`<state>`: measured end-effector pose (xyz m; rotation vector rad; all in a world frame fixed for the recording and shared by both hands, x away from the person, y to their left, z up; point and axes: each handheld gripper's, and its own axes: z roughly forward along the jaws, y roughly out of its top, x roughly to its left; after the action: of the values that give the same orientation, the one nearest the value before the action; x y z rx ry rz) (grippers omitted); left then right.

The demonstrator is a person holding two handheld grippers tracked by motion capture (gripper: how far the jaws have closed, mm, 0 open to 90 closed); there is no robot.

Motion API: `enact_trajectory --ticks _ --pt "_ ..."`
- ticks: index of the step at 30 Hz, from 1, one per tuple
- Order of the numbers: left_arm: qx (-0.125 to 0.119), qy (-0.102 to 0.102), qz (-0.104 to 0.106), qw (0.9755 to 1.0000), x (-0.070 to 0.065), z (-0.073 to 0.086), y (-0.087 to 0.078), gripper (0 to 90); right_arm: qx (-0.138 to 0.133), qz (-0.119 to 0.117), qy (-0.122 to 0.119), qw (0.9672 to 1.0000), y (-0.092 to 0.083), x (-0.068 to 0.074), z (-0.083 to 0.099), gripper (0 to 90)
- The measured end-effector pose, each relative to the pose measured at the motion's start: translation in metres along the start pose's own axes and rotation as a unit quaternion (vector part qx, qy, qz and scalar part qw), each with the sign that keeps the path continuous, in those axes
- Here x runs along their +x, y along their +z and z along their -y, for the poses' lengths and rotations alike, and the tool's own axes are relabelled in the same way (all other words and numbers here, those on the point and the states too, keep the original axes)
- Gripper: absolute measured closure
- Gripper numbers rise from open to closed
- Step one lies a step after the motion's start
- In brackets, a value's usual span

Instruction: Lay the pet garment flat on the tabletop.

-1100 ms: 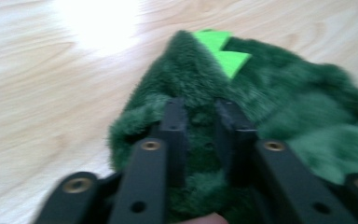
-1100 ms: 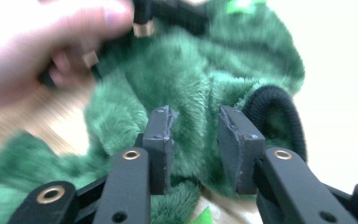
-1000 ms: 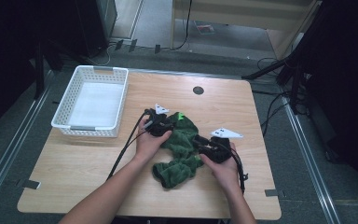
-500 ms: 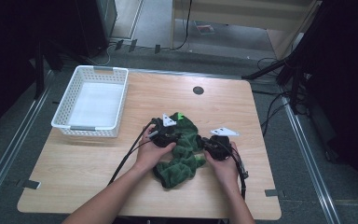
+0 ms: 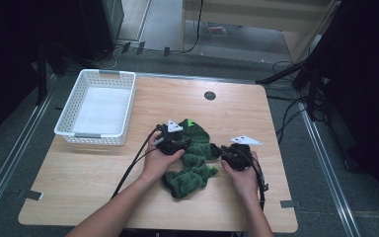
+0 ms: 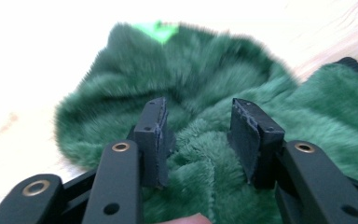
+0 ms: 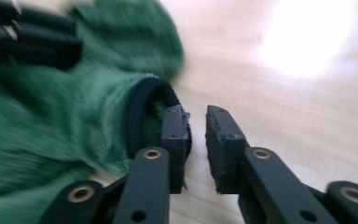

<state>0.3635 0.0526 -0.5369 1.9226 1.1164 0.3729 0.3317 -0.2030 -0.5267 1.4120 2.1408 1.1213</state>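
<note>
High view has my two hands at the middle of the desk [image 5: 103, 168], working a crumpled green plush garment [image 5: 190, 173] that lies between them. My left hand-held gripper [image 6: 200, 135] sits at the garment's 10 o'clock edge; its jaws stand well apart with fleece bunched between them, not yet pinched. My right hand-held gripper [image 7: 196, 140], at the garment's 3 o'clock side, has its jaws nearly together, a narrow gap left, and the dark ribbed cuff [image 7: 142, 102] just beside the left jaw, not clamped. A white basket [image 5: 76, 131] sits toward 10 o'clock on the desk.
</note>
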Motion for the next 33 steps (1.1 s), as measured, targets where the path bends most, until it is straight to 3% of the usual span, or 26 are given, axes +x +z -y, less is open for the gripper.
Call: enact_trajectory --ticks 1,2,5,7,9,11,14,16,19,20,22,23,25,26,27,29,30,33 --pt "-0.016 -0.007 0.0 0.9998 0.003 -0.001 -0.009 59.3 -0.045 -0.012 0.002 0.9989 -0.015 0.003 -0.01 75.9" --pt "-0.016 -0.006 0.002 0.9999 0.004 -0.002 -0.011 62.1 -0.065 -0.018 -0.002 0.9977 -0.021 0.005 -0.017 76.1" --pt "-0.006 0.005 0.018 0.9998 0.001 -0.001 -0.011 71.1 -0.076 -0.024 -0.02 0.9966 -0.022 0.018 -0.04 76.8" --pt "-0.002 0.009 0.021 0.9997 -0.003 0.0 -0.01 71.7 -0.066 -0.023 -0.027 0.9972 -0.015 0.022 -0.047 76.4" --pt "0.012 0.022 0.031 0.9992 -0.009 0.003 -0.007 71.3 -0.026 -0.013 -0.041 0.9987 0.006 0.025 -0.058 73.8" --pt "0.027 0.029 0.036 0.9986 -0.013 0.006 -0.003 70.7 0.012 -0.002 -0.021 0.9997 0.031 0.021 -0.063 68.8" --pt "0.042 0.02 0.043 0.998 -0.012 0.013 0.0 69.9 0.052 0.003 -0.006 0.9986 0.06 0.015 -0.061 63.2" --pt "0.04 0.014 0.044 0.9981 -0.01 0.013 -0.001 68.0 0.077 -0.003 -0.017 0.9969 0.076 0.018 -0.059 72.4" --pt "0.035 0.023 0.036 0.9984 -0.013 0.012 -0.002 66.1 0.08 -0.008 -0.017 0.9966 0.083 0.019 -0.058 84.2" --pt "0.036 0.031 0.033 0.9983 -0.015 0.012 -0.002 65.7 0.074 -0.014 -0.014 0.997 0.086 0.019 -0.059 87.4" --pt "0.04 0.043 0.032 0.9978 -0.018 0.011 0.001 64.8 0.009 -0.03 -0.022 0.9993 0.083 0.02 -0.071 89.6" --pt "0.04 0.043 0.032 0.9978 -0.018 0.011 0.001 64.7 -0.02 -0.046 -0.022 0.9985 0.08 0.021 -0.075 89.5" --pt "0.043 0.041 0.033 0.9977 -0.017 0.01 0.003 64.4 -0.035 -0.055 -0.023 0.9976 0.077 0.021 -0.078 89.3" --pt "0.041 0.036 0.034 0.998 -0.016 0.01 0.003 63.9 -0.033 -0.046 -0.026 0.9981 0.076 0.022 -0.081 88.5" --pt "0.04 0.038 0.033 0.998 -0.015 0.009 0.001 62.9 -0.016 -0.029 -0.035 0.9988 0.077 0.023 -0.081 85.7" --pt "0.029 0.039 0.03 0.9984 -0.015 0.008 -0.004 60.1 0.015 -0.011 -0.042 0.9989 0.079 0.021 -0.079 71.5" --pt "0.007 0.037 0.027 0.9989 -0.012 0.006 -0.014 58.6 -0.008 -0.024 -0.036 0.9991 0.068 0.018 -0.078 64.0" --pt "-0.015 0.027 0.019 0.9993 -0.006 0.005 -0.024 58.9 -0.048 -0.043 -0.024 0.9976 0.049 0.019 -0.078 62.0"
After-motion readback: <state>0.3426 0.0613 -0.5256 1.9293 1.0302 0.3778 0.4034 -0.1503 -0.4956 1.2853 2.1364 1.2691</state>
